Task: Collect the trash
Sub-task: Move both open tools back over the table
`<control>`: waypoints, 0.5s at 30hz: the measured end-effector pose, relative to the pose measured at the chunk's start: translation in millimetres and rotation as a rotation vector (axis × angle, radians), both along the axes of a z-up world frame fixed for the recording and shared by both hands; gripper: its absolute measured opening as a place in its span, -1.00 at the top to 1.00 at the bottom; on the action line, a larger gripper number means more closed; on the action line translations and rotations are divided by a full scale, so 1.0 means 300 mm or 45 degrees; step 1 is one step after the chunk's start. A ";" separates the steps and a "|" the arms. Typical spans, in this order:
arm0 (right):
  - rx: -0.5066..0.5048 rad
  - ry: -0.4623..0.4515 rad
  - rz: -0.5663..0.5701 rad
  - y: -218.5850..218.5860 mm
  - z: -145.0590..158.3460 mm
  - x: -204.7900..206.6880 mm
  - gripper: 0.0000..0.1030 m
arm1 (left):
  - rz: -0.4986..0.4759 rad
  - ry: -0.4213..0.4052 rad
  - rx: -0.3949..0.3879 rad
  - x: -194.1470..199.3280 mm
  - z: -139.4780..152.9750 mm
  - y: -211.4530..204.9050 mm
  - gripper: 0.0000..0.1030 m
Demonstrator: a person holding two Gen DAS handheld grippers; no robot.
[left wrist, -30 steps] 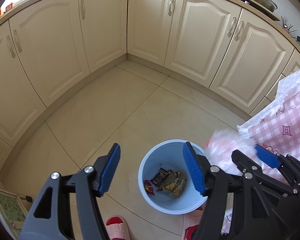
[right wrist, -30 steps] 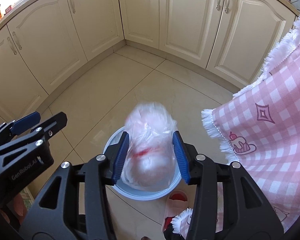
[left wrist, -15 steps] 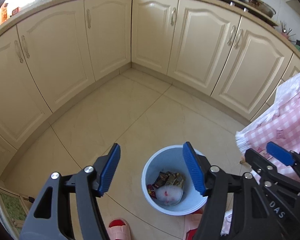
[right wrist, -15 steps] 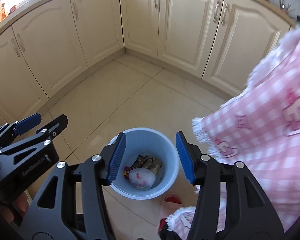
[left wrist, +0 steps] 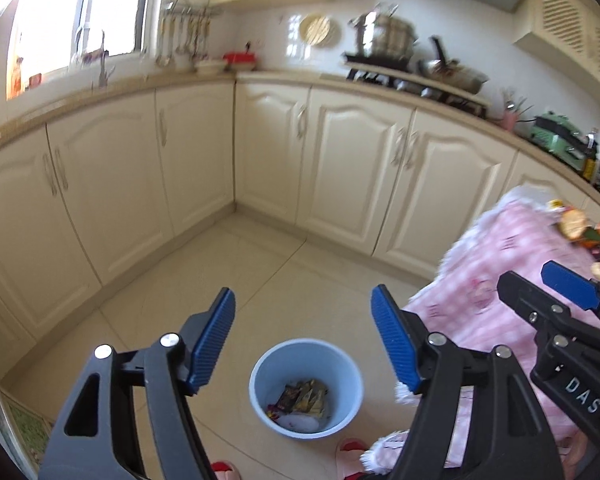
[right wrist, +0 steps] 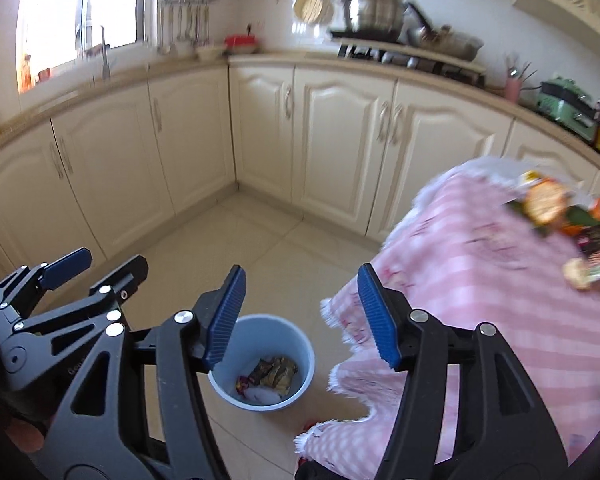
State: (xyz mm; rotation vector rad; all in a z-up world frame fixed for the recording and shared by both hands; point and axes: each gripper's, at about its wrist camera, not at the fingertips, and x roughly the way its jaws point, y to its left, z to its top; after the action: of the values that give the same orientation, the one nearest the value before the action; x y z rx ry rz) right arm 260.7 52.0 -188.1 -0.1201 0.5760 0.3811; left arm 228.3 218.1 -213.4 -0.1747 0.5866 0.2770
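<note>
Standing on the floor tiles, the blue bin holds snack wrappers and a pale crumpled bag. Left tongs: jaws opening, nothing between the blue pads. Right tongs: jaws likewise opening and empty, hanging above the bin. More wrappers lie on the pink checked cloth covering the counter just right of the bin. Cream cabinets line the far walls.

Bin on floor, left of table, holds wrappers.
</note>
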 end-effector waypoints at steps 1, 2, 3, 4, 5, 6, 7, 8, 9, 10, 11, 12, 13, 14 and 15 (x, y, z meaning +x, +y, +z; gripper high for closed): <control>0.010 -0.016 -0.011 -0.028 0.026 -0.023 -0.15 | -0.015 -0.014 0.006 -0.013 0.023 -0.026 -0.38; 0.025 -0.040 -0.026 -0.072 0.058 -0.049 -0.16 | -0.040 -0.030 0.009 -0.027 0.053 -0.060 -0.39; 0.033 -0.056 -0.041 -0.103 0.080 -0.072 -0.16 | -0.064 -0.043 0.009 -0.037 0.077 -0.091 -0.40; 0.040 -0.071 -0.059 -0.136 0.099 -0.092 -0.18 | -0.087 -0.051 0.010 -0.044 0.094 -0.122 -0.41; 0.048 -0.085 -0.080 -0.171 0.119 -0.110 -0.19 | -0.123 -0.058 0.012 -0.051 0.116 -0.165 -0.42; 0.059 -0.102 -0.110 -0.222 0.141 -0.131 -0.19 | -0.155 -0.061 0.013 -0.056 0.132 -0.202 -0.42; 0.067 -0.115 -0.144 -0.273 0.158 -0.149 -0.21 | -0.195 -0.059 0.014 -0.058 0.148 -0.246 -0.43; 0.072 -0.122 -0.167 -0.314 0.171 -0.158 -0.22 | -0.229 -0.055 0.012 -0.057 0.158 -0.280 -0.43; 0.082 -0.135 -0.210 -0.381 0.187 -0.175 -0.22 | -0.279 -0.047 0.000 -0.052 0.167 -0.321 -0.43; 0.087 -0.143 -0.237 -0.423 0.193 -0.194 -0.23 | -0.330 -0.040 -0.020 -0.047 0.174 -0.356 -0.44; 0.092 -0.148 -0.272 -0.472 0.199 -0.204 -0.25 | -0.408 -0.023 -0.057 -0.040 0.182 -0.407 -0.46; 0.098 -0.152 -0.320 -0.533 0.203 -0.218 -0.26 | -0.483 0.005 -0.088 -0.028 0.186 -0.452 -0.46; 0.103 -0.155 -0.352 -0.574 0.205 -0.226 -0.26 | -0.558 0.037 -0.113 -0.017 0.185 -0.502 -0.46; 0.107 -0.158 -0.392 -0.624 0.205 -0.234 -0.27 | -0.629 0.062 -0.130 -0.005 0.184 -0.547 -0.46; 0.111 -0.156 -0.449 -0.688 0.202 -0.240 -0.28 | -0.689 0.083 -0.136 0.003 0.181 -0.589 -0.46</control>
State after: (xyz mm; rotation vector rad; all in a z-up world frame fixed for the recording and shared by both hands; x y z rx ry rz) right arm 188.8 -154.3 -127.5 0.0426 0.4479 0.0554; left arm 229.3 41.5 -159.2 -0.1041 0.6903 -0.2744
